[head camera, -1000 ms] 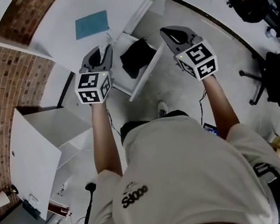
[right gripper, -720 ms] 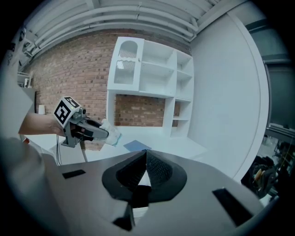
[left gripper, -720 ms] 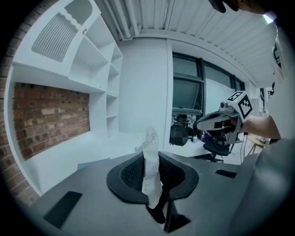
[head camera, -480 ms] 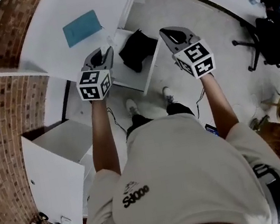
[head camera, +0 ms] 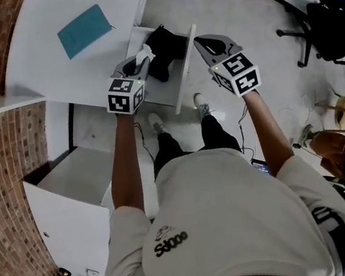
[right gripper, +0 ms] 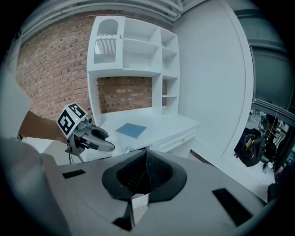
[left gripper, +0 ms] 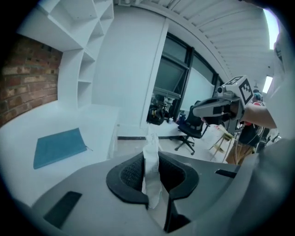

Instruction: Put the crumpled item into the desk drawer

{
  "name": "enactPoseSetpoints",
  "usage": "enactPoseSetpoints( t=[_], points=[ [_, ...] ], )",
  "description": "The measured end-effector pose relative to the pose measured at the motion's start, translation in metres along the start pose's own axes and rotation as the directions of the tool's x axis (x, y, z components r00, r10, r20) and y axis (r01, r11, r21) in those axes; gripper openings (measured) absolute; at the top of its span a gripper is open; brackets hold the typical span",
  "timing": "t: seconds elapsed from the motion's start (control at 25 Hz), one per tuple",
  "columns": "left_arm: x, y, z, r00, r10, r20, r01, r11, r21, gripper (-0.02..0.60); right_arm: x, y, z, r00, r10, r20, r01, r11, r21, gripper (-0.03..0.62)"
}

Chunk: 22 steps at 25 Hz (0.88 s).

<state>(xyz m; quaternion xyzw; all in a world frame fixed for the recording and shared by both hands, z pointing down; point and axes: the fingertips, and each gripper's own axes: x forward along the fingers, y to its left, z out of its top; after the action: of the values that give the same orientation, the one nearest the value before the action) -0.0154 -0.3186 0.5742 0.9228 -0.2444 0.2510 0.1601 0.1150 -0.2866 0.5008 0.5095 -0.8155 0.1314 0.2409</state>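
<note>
A crumpled white paper (head camera: 144,56) sticks out of my left gripper (head camera: 138,65), whose jaws are shut on it. In the left gripper view the paper (left gripper: 150,184) stands upright as a strip between the dark pads (left gripper: 131,174). The gripper hangs at the near left corner of the open white desk drawer (head camera: 183,76), where a black item (head camera: 166,44) lies. My right gripper (head camera: 207,41) is just right of the drawer front, shut with nothing in it; in its own view the pads (right gripper: 156,171) meet in a line.
A blue book (head camera: 83,30) lies on the white desk (head camera: 34,66) left of the drawer. An open white cabinet (head camera: 72,204) stands lower left. Office chairs (head camera: 327,24) and clutter are at the right. The person's feet (head camera: 157,125) are under the drawer.
Both grippers have sunk and tipped downward toward the drawer. The white paper now shows at the left gripper's tip over the drawer's corner. The head camera has shifted, so the desk sits higher in view.
</note>
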Motion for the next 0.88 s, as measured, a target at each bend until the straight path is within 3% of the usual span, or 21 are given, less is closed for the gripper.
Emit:
enactPoseSetpoints(
  t=[0.28, 0.68, 0.88],
  points=[
    [0.061, -0.002, -0.062, 0.988, -0.08, -0.129, 0.083, 0.996, 0.016, 0.063, 0.028, -0.011, -0.042, 0.997, -0.009, -0.074, 0.012, 0.999, 0.041, 0.006],
    [0.13, -0.017, -0.127, 0.943, -0.222, -0.248, 0.211, 0.975, -0.07, 0.063, 0.044, -0.025, -0.101, 0.985, -0.022, -0.173, 0.044, 0.991, 0.125, 0.006],
    [0.16, -0.016, -0.158, 0.928, -0.263, -0.263, 0.224, 0.96, -0.169, 0.064, 0.053, -0.032, -0.114, 0.982, -0.023, -0.189, 0.05, 0.989, 0.14, 0.005]
  ],
)
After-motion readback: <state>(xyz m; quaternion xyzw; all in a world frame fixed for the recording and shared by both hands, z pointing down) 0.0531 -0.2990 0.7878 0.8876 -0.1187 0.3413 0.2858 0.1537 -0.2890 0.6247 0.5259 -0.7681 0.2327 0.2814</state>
